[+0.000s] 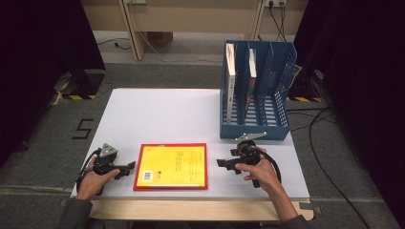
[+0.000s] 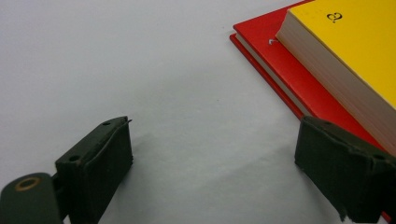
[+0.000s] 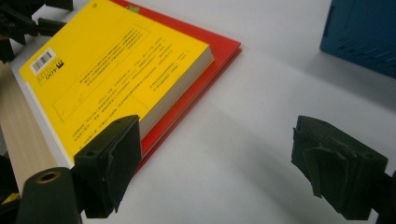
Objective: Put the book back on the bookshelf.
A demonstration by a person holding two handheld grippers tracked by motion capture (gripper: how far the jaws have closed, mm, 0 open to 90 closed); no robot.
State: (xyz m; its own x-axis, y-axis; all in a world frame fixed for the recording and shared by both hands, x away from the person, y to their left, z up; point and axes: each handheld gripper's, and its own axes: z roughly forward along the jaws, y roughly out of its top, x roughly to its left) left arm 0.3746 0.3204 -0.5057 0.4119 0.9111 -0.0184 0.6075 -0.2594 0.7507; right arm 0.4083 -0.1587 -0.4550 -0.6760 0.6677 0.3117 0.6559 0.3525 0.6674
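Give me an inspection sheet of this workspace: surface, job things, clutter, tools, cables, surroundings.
Surface: white tabletop, wooden front edge.
Job's things: yellow paperback book lying flat on a larger red hardcover book; blue plastic slotted file rack at the far right, two upright books in it.
Clutter: nothing seen.
Grippers: left tool and right tool open, flanking the books, holding nothing.
Cables: black tool cable; floor cables at right.
Surroundings: grey carpet, dark curtains, wooden frame behind.

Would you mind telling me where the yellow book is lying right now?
In the high view, the yellow book lies flat on a red book near the table's front edge, between the left tool and right tool.
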